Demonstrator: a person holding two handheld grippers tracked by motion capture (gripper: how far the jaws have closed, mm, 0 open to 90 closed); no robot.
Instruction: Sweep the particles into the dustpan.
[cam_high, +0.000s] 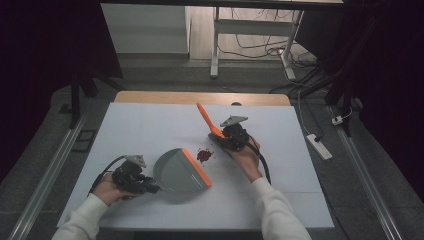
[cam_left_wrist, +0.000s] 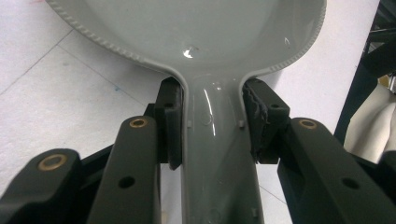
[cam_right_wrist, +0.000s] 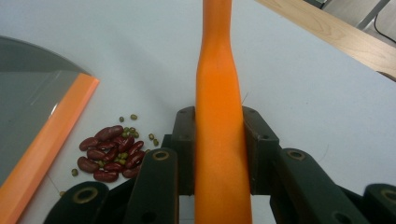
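- Your left gripper (cam_high: 150, 188) sits at the near left of the tabletop (cam_high: 140, 130), jaws pressed onto the handle of the grey dustpan (cam_high: 176, 172). In the left gripper view the pads (cam_left_wrist: 170, 126) clamp both sides of that handle (cam_left_wrist: 217, 154), just behind where it widens into the pan.
- The dustpan extends ahead of your left gripper, lying on the tabletop. Its orange lip (cam_high: 196, 166) is the edge farthest from that gripper and faces the spill.
- A small pile of red beans (cam_high: 204, 154) lies just beyond the orange lip, apart from it, between your two grippers. In the right gripper view the pile (cam_right_wrist: 109, 154) is dark red kidney beans with a few small green beans scattered round them, low and to the left of the jaws.
- Your right gripper (cam_high: 224, 136) is just right of the pile, jaws pinching the orange handle (cam_right_wrist: 219, 140) of a brush. The handle (cam_high: 206, 118) runs away from that gripper, tilted up and toward the far side of the tabletop.
- The brush head cannot be made out.
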